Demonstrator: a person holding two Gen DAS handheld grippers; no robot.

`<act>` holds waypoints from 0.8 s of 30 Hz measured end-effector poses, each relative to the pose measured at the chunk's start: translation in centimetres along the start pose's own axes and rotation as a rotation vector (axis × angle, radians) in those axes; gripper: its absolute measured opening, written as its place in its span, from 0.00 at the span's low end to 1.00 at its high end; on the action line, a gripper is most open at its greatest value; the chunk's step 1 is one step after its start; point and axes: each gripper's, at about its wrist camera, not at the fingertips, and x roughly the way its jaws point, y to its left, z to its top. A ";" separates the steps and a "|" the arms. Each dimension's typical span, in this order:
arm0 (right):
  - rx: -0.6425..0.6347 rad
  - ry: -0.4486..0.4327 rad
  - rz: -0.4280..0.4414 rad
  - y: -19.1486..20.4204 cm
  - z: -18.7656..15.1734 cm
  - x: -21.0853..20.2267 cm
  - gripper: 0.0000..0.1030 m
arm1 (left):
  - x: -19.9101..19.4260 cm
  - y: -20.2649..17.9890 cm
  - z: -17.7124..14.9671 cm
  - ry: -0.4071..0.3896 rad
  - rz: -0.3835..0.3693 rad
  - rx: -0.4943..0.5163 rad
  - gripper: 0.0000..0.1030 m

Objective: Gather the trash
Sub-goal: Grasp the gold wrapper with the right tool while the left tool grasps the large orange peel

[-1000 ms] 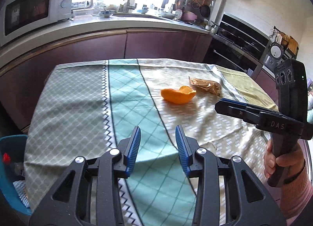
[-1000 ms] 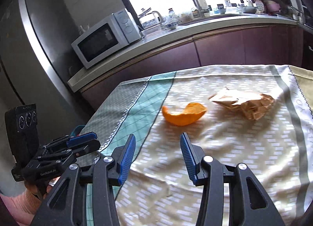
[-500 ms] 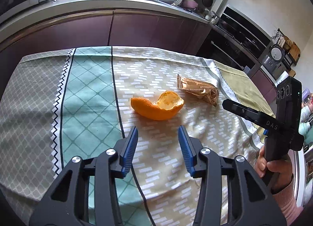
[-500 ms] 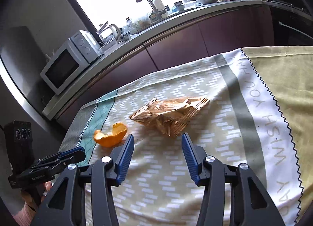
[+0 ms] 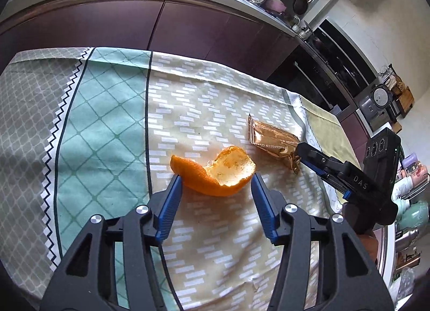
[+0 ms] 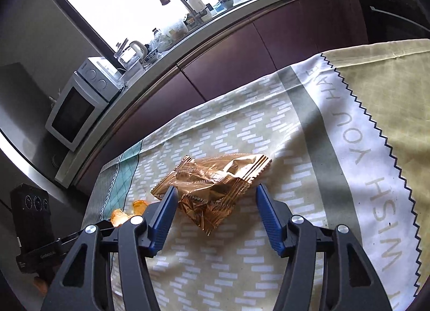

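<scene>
An orange peel (image 5: 215,174) lies on the patterned tablecloth (image 5: 107,122). My left gripper (image 5: 216,180) is open, its blue fingers on either side of the peel's near edge. A crumpled gold snack wrapper (image 6: 215,184) lies to the right of the peel; it also shows in the left wrist view (image 5: 274,141). My right gripper (image 6: 216,192) is open, its fingers astride the wrapper's near end. The right gripper also shows in the left wrist view (image 5: 303,152) at the wrapper's end. The peel (image 6: 129,211) shows partly behind the right gripper's left finger.
A kitchen counter with purple cabinets (image 5: 161,23) runs behind the table. A white microwave (image 6: 80,106) and a kettle (image 6: 134,53) stand on it. An oven (image 5: 336,69) is at the right. The tablecloth hangs over the table's far edge.
Both grippers moved forward and down: the left one closed in on the orange peel, the right one on the gold wrapper. Both stayed open.
</scene>
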 end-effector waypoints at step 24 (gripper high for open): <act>-0.019 -0.015 0.082 0.3 -1.1 -1.5 0.38 | 0.3 0.4 0.1 -0.020 -0.076 -0.005 0.27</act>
